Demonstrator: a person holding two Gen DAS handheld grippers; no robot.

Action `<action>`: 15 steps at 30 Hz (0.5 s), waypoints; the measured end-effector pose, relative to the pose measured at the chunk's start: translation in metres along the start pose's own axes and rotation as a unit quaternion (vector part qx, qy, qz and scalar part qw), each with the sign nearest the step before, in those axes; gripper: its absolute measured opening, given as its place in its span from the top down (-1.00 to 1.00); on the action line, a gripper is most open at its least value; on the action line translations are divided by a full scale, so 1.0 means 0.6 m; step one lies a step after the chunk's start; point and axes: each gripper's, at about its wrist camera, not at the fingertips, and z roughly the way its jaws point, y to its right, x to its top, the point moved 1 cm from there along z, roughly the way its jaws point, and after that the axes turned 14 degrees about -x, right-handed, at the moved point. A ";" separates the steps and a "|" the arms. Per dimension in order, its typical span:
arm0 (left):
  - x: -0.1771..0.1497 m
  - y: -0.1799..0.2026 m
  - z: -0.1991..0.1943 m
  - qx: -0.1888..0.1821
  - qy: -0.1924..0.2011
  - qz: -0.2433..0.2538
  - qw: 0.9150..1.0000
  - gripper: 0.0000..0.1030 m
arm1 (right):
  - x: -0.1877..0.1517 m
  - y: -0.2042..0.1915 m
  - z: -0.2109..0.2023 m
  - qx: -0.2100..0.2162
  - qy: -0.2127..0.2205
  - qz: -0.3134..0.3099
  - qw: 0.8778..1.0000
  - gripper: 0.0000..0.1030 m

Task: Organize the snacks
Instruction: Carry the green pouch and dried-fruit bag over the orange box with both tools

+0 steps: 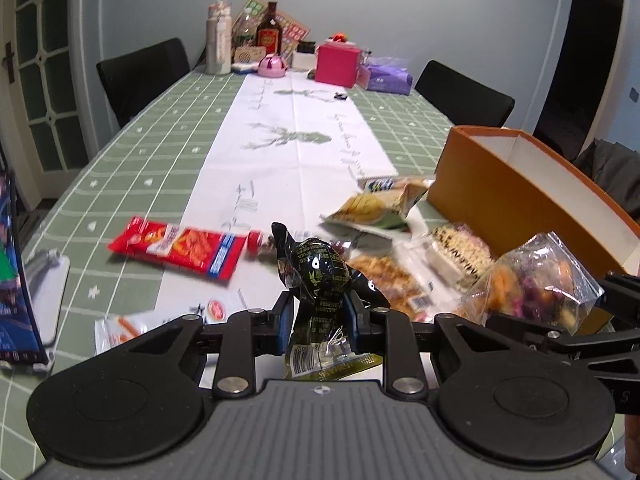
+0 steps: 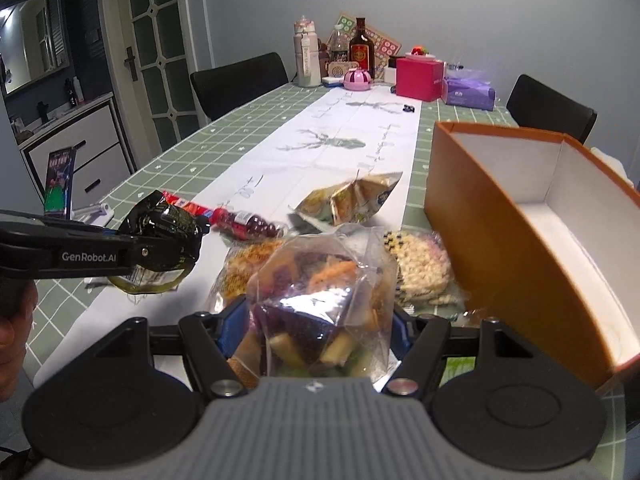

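Note:
My left gripper is shut on a black and green snack packet, held above the table; the same packet shows at the left in the right wrist view. My right gripper is shut on a clear bag of mixed dried fruit and chips, which appears as the clear bag at the right of the left wrist view. An open orange box with a white inside stands to the right. On the table lie a red packet, a yellow packet and further snack bags.
The long table has a green checked cloth and a white runner. Bottles, a pink box and a purple tissue pack crowd its far end. Black chairs stand at both sides. A tablet on a stand is at the left.

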 end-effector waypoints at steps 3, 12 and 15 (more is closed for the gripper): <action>0.016 0.016 0.002 -0.004 0.003 0.018 1.000 0.43 | 0.015 0.010 -0.009 -0.005 0.013 -0.001 1.000 -0.30; 0.070 0.068 0.012 -0.028 0.019 0.060 0.998 0.43 | 0.058 0.079 -0.031 -0.026 0.047 0.030 0.998 -0.30; 0.087 0.087 0.018 -0.040 0.023 0.072 0.996 0.43 | 0.071 0.107 -0.038 -0.040 0.057 0.036 0.997 -0.30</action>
